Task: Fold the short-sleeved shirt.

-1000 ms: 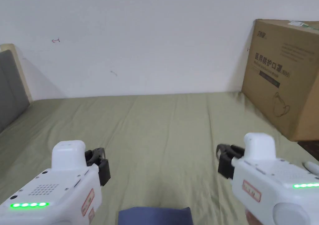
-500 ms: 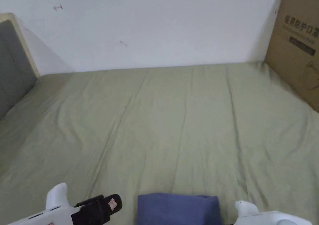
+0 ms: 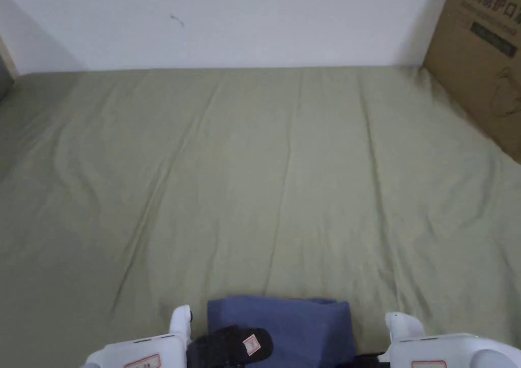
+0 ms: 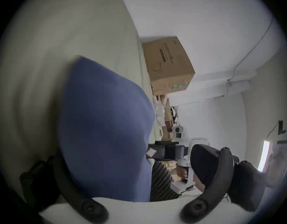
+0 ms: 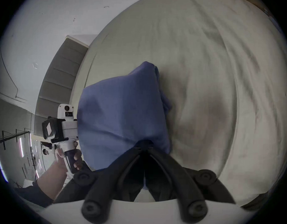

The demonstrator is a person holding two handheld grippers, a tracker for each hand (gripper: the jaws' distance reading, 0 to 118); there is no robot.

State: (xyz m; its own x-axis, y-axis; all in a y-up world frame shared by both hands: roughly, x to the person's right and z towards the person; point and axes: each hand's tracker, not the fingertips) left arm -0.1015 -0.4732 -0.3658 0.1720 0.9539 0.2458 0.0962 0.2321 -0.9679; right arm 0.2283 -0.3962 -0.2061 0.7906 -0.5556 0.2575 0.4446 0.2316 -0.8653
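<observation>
Lying at the bed's [image 3: 285, 180] near edge, the folded blue shirt [image 3: 300, 323] is sitting between both tools, its long axis left-right. Spreading wide, the left hand-held gripper [image 4: 131, 175] is straddling its left end, released. Pinching the shirt's near right corner, the right hand-held gripper [image 5: 145, 144] is staying clenched.

Left gripper [image 3: 231, 344] low at the bed's near edge, jaws spread wide either side of the folded shirt [image 3: 300, 320], right gripper [image 5: 145, 144] jaws pinched together on the shirt's near edge, hand [image 5: 67, 158] wrapped around left gripper's handle
</observation>
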